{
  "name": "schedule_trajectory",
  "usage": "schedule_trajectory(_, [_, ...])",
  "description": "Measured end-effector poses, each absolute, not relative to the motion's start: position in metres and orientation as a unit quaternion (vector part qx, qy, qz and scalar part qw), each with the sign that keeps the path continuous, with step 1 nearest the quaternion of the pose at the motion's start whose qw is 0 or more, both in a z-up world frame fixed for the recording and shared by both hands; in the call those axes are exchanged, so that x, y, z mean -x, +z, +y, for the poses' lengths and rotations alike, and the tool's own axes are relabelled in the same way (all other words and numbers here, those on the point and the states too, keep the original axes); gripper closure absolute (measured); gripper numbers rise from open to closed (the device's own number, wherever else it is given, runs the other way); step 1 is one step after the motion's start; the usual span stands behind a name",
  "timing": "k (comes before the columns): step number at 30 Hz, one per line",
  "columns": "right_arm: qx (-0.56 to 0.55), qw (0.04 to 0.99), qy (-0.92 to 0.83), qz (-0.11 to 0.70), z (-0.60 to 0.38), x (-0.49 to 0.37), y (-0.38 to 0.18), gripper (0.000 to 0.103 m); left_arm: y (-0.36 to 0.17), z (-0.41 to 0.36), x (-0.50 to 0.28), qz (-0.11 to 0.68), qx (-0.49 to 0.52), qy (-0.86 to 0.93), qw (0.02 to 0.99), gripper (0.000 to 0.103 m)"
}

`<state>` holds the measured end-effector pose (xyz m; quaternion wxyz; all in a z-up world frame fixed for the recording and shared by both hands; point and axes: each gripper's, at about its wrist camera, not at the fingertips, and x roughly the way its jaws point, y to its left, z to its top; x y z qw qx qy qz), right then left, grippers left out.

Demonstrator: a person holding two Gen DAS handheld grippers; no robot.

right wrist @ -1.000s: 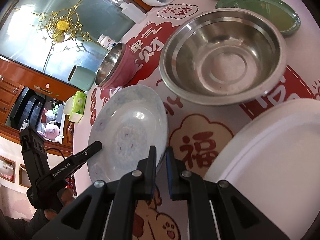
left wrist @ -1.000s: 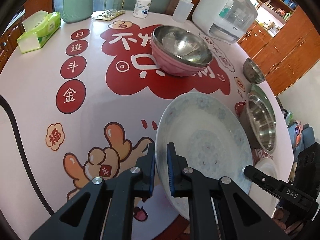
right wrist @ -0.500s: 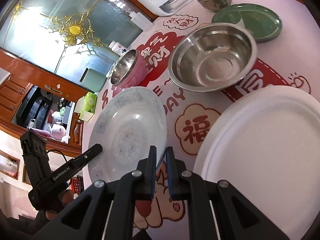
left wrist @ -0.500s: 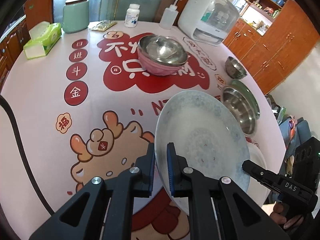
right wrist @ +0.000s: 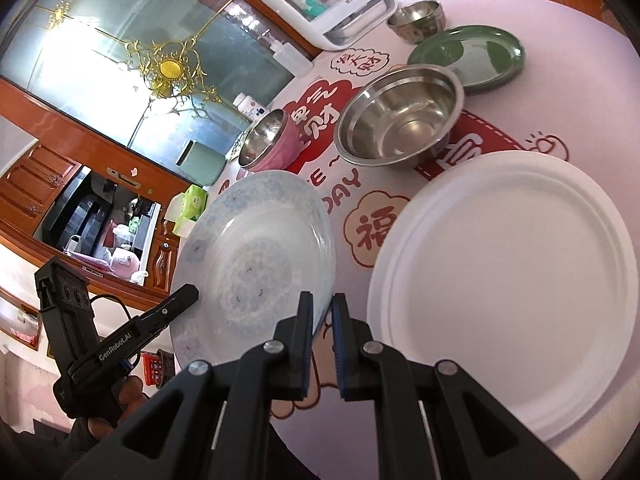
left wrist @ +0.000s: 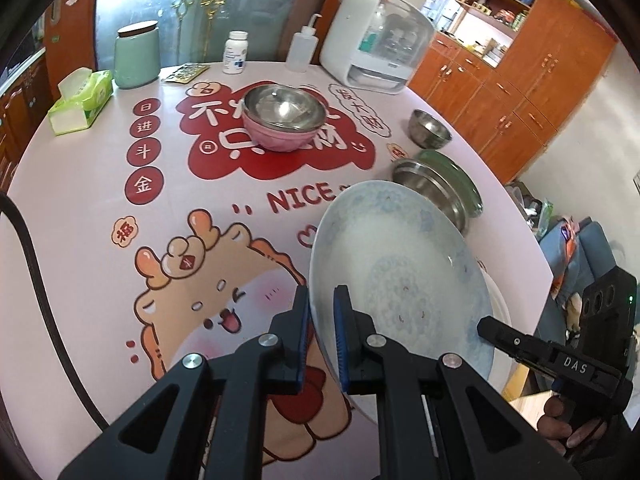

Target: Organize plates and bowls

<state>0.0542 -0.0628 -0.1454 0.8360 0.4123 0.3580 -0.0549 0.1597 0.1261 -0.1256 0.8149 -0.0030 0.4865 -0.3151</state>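
Observation:
A pale blue patterned plate (left wrist: 404, 276) (right wrist: 256, 264) hangs above the table, held by both grippers on opposite rims. My left gripper (left wrist: 321, 300) is shut on its near-left rim. My right gripper (right wrist: 322, 308) is shut on the other rim; in the left wrist view it shows as a black tool (left wrist: 556, 356). Beside the held plate lies a white plate (right wrist: 504, 292). A steel bowl (right wrist: 400, 120), a green plate (right wrist: 468, 56), a small steel bowl (right wrist: 418, 20) and a steel bowl nested in a pink bowl (left wrist: 284, 122) stand further back.
The round table (left wrist: 72, 184) carries a cartoon print. At its far edge stand a tissue pack (left wrist: 80, 100), a green canister (left wrist: 136, 54), a pill bottle (left wrist: 236, 52), a squeeze bottle (left wrist: 302, 50) and a white appliance (left wrist: 376, 56). Wooden cabinets (left wrist: 520, 92) line the right.
Both grippers have lifted the blue plate up and drawn it back toward the table's near edge, beside the white plate. The table's objects look smaller and farther.

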Motion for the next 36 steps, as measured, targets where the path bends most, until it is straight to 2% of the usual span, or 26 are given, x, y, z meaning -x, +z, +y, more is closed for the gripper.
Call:
schedule_trajectory(23, [-0.449,0.812,-0.144,0.344,-0.091,0.041,-0.166,0.094,-0.157,0.050,-0.100,0.518,-0.114,-0.405,0.745,0.094])
schedule_trajectory(36, [-0.454,0.797,-0.132,0.376,-0.126,0.060,-0.183,0.094,-0.168,0.010,-0.081,0.538,-0.129,-0.385,0.739,0.094])
